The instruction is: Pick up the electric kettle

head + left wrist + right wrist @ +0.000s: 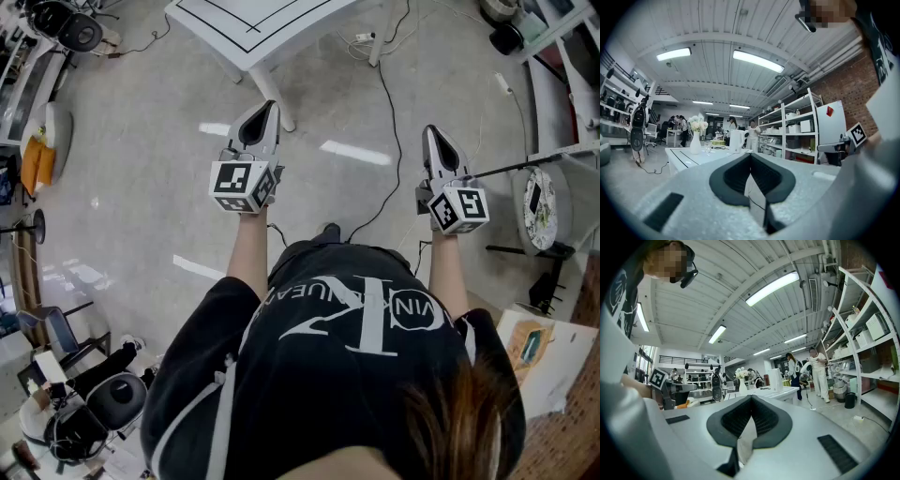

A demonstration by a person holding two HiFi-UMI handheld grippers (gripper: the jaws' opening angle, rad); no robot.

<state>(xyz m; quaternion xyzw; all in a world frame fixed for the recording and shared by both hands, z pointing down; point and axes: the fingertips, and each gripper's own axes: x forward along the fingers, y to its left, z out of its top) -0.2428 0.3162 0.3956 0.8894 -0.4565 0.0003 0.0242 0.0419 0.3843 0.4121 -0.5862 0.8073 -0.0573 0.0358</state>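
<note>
The kettle (736, 140), white and upright, stands on a white table (684, 158) just right of a vase (695, 143) of pale flowers. The right gripper view shows the same pair, kettle (776, 379) to the right of the vase (742, 386), near the table's (786, 391) far end. Nothing touches the kettle, and both grippers are well apart from it.

The left gripper (751, 157) has its fingers clenched, the dark pads (733, 176) meeting at the tips with nothing between them. The right gripper (751, 399) is clenched the same way and is empty too.

In the head view the person holds both out in front, level over a grey floor (141, 150). The left gripper (267, 108) and right gripper (433, 133) are apart from each other, each with its marker cube (242, 186) just ahead of the wrist. Only the table's near corner (281, 33) shows there, ahead of the left gripper. A black cable (390, 112) runs over the floor between the grippers toward the table.

Behind the table two people (752, 133) stand beside white shelves (799, 129) of boxes, against a brick wall (848, 84).
</note>
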